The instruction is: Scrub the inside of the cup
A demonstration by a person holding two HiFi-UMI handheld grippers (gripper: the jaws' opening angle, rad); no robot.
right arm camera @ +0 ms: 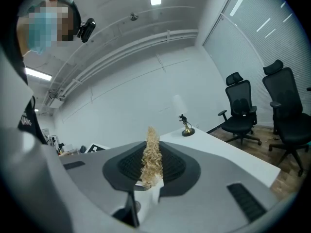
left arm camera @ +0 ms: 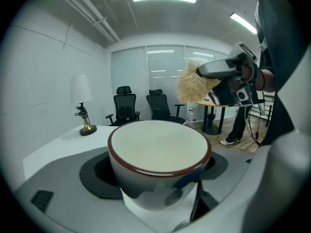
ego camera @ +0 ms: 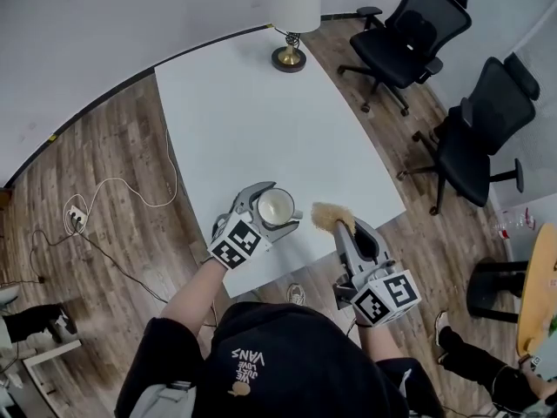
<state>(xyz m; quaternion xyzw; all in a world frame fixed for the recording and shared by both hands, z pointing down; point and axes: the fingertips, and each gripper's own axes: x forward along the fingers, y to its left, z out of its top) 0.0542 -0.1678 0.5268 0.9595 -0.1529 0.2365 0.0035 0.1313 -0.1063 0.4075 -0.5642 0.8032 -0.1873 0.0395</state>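
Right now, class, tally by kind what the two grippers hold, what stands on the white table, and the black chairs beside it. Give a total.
Cup: 1
Scrubber: 1
Lamp: 1
Chairs: 2
Total: 5

Office room: white table (ego camera: 261, 111), black swivel chairs (ego camera: 405, 33), glass partition (left arm camera: 160, 76).

Free: cup (ego camera: 277, 209) mouth, unblocked, held in left gripper (ego camera: 279, 200) jaws; tabletop (ego camera: 261, 120) ahead of both grippers, as far as lamp (ego camera: 294, 7). Obstacle: scrubber (ego camera: 326, 216) clamped in right gripper (ego camera: 345, 227), just beside cup rim.
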